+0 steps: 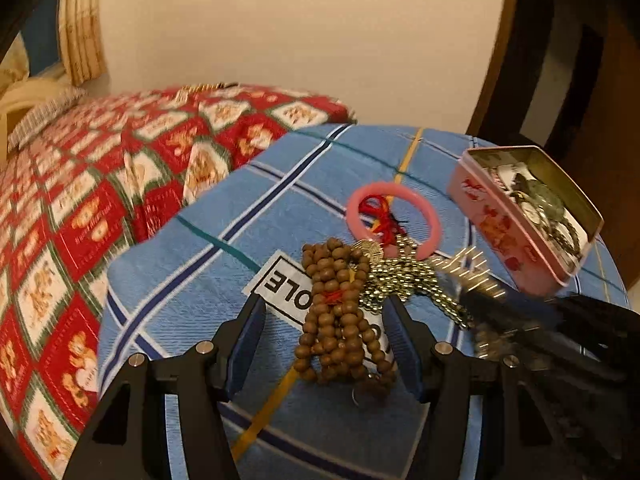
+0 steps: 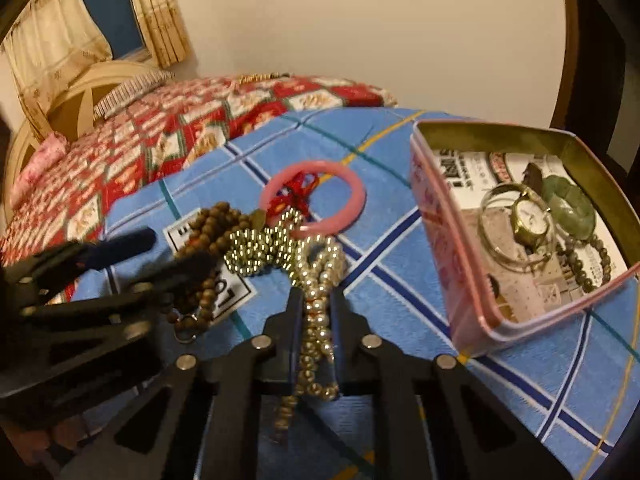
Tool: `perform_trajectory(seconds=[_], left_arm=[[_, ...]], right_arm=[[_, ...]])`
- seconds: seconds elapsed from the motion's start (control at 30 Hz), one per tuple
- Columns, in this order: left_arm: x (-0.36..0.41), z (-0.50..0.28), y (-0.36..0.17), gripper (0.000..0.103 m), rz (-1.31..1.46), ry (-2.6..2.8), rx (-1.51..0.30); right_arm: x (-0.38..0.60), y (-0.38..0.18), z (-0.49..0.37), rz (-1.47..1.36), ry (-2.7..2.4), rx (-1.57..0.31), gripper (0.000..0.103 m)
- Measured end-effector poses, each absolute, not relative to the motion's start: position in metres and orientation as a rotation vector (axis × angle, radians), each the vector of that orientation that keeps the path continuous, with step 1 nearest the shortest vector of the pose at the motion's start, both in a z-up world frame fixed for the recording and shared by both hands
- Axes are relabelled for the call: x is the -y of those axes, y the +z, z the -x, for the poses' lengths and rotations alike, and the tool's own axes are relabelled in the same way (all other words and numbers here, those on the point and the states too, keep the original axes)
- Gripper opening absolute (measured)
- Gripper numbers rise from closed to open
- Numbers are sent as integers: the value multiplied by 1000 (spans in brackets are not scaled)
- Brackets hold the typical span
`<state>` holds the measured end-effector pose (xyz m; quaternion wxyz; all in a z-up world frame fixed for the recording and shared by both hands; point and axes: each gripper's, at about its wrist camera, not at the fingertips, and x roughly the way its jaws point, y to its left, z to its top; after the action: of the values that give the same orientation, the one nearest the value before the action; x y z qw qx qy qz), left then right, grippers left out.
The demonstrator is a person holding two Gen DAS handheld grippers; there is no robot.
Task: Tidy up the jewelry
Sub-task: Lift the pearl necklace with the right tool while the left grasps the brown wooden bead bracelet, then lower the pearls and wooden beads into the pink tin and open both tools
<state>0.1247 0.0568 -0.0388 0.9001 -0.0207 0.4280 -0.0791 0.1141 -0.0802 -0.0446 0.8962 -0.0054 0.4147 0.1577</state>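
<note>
A brown wooden bead strand (image 1: 340, 312) lies on the blue checked cloth between the open jaws of my left gripper (image 1: 324, 308); it also shows in the right wrist view (image 2: 208, 236). My right gripper (image 2: 316, 300) is shut on a pearl strand (image 2: 318, 320). A small-bead silver chain (image 2: 260, 248) and a pink bangle (image 2: 312, 200) with a red thread knot lie just beyond. The pink tin (image 2: 452, 264) at the right is open and holds a gold watch (image 2: 528, 216), a green bangle (image 2: 568, 208), a silver bangle and a dark bead bracelet.
The blue checked cloth (image 1: 192, 264) covers a raised surface with a white label under the beads. A bed with a red patterned quilt (image 1: 80, 200) lies to the left. A wall and dark wooden door (image 1: 560, 80) stand behind the tin.
</note>
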Motion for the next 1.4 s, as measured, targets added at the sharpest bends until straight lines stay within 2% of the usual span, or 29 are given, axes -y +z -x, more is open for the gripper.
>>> perform_trajectory(seconds=[0.07,0.13,0.17,0.27,0.37,0.8,1.4], left_arm=[[-59,-130,-44,61,76,-166,-915],[-59,-132,-45,50,86,-168,-917],[-58,-133,-46,37,85,-178,-923],[-56,-132,-45,26,80,-189,-920],[-58,-127,-42,22,96,-196,-893],[-86,-71,8,21,171,-166,-609],[-16,-51,14,21,115,-376,-585]], right_arm=[[87,-33,-110,-24,337,-801,16],[94,-22,-105,-72,360,-747,16],[97,-17,-102,-95,370,-721,16],[105,-9,-98,-149,382,-672,16],[111,-7,-98,-178,371,-654,16],[131,2,-91,-247,325,-583,16],[205,16,-44,-298,114,-479,16]])
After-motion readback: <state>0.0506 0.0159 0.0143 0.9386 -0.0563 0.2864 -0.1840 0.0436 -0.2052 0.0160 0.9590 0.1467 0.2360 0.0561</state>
